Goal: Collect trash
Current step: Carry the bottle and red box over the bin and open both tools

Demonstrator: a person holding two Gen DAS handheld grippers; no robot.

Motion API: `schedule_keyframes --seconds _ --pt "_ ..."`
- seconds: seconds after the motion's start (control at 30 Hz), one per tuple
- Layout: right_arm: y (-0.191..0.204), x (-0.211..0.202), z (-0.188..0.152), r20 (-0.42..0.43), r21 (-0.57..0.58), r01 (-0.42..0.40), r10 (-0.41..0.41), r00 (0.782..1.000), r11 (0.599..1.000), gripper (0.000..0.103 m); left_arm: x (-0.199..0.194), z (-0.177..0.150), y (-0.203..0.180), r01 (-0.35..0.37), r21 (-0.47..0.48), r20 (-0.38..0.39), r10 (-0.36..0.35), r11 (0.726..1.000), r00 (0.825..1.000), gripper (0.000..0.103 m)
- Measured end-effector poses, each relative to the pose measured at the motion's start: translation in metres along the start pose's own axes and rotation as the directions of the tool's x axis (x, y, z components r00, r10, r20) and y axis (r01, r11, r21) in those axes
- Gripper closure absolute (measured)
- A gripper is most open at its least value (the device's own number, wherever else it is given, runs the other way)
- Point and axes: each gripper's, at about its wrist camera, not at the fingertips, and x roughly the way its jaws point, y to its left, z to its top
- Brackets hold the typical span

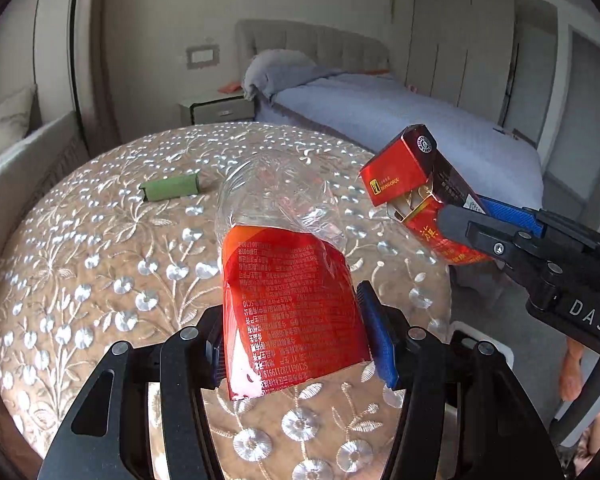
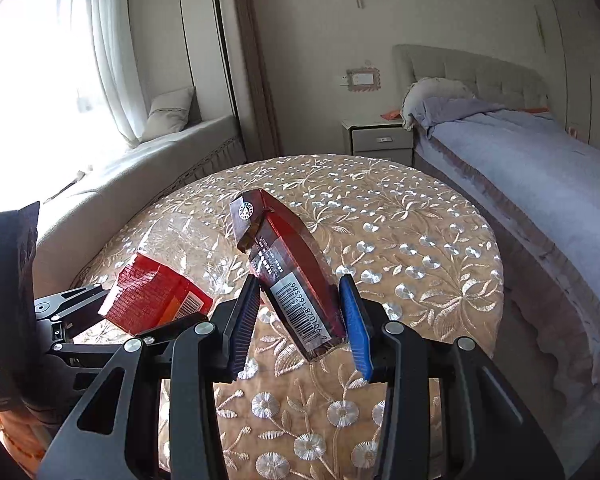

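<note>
My left gripper (image 1: 296, 328) is shut on a crushed clear plastic bottle with a red label (image 1: 292, 300) and holds it above the round table (image 1: 100, 264). The bottle also shows at the left of the right wrist view (image 2: 152, 300). My right gripper (image 2: 300, 320) is shut on a red cigarette pack (image 2: 296, 276) with its lid flipped open, held above the table. The pack also shows at the right of the left wrist view (image 1: 420, 196), in the right gripper (image 1: 464, 220). A small green box (image 1: 170, 188) lies on the far left part of the table.
The table wears a beige cloth embroidered with silver flowers (image 2: 420, 240). A bed with a blue cover (image 2: 520, 152) stands to the right. A nightstand (image 2: 380, 140) stands behind the table. A window seat with a cushion (image 2: 168, 136) runs along the left.
</note>
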Motion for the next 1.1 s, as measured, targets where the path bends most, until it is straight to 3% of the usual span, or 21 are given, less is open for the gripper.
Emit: schedule_keyframes --seconds 0.2,0.4,0.67,0.9,0.97,1.0,1.03,1.1 --pt "-0.037 -0.058 -0.042 0.013 0.048 0.134 -0.135 0.991 0.990 0.060 0.009 -0.013 -0.071 0.104 0.140 -0.021 -0.102 0.985 0.995 0.048" --pt "-0.074 -0.111 -0.093 -0.023 0.124 0.286 -0.286 0.958 0.950 0.060 0.024 -0.035 -0.140 0.199 0.287 -0.080 -0.184 0.937 0.980 0.048" --pt "-0.124 -0.147 -0.157 -0.129 0.245 0.417 -0.396 0.909 0.875 0.060 0.060 -0.073 -0.217 0.336 0.418 -0.234 -0.258 0.844 0.937 0.048" --pt "-0.165 -0.152 -0.204 -0.235 0.323 0.468 -0.409 0.882 0.823 0.060 0.105 -0.104 -0.255 0.430 0.469 -0.387 -0.258 0.772 0.885 0.047" --pt "-0.176 -0.149 -0.213 -0.259 0.343 0.472 -0.401 0.879 0.812 0.060 0.111 -0.110 -0.264 0.461 0.466 -0.417 -0.272 0.755 0.867 0.039" --pt "-0.180 -0.148 -0.218 -0.269 0.352 0.473 -0.397 0.878 0.808 0.060 0.114 -0.113 -0.267 0.482 0.465 -0.439 -0.280 0.743 0.854 0.028" --pt "-0.184 -0.147 -0.222 -0.278 0.357 0.474 -0.393 0.877 0.805 0.060 0.116 -0.114 -0.269 0.486 0.469 -0.448 -0.276 0.737 0.850 0.004" --pt "-0.188 -0.145 -0.229 -0.292 0.362 0.478 -0.390 0.873 0.800 0.059 0.117 -0.116 -0.271 0.472 0.491 -0.435 -0.264 0.732 0.861 0.005"
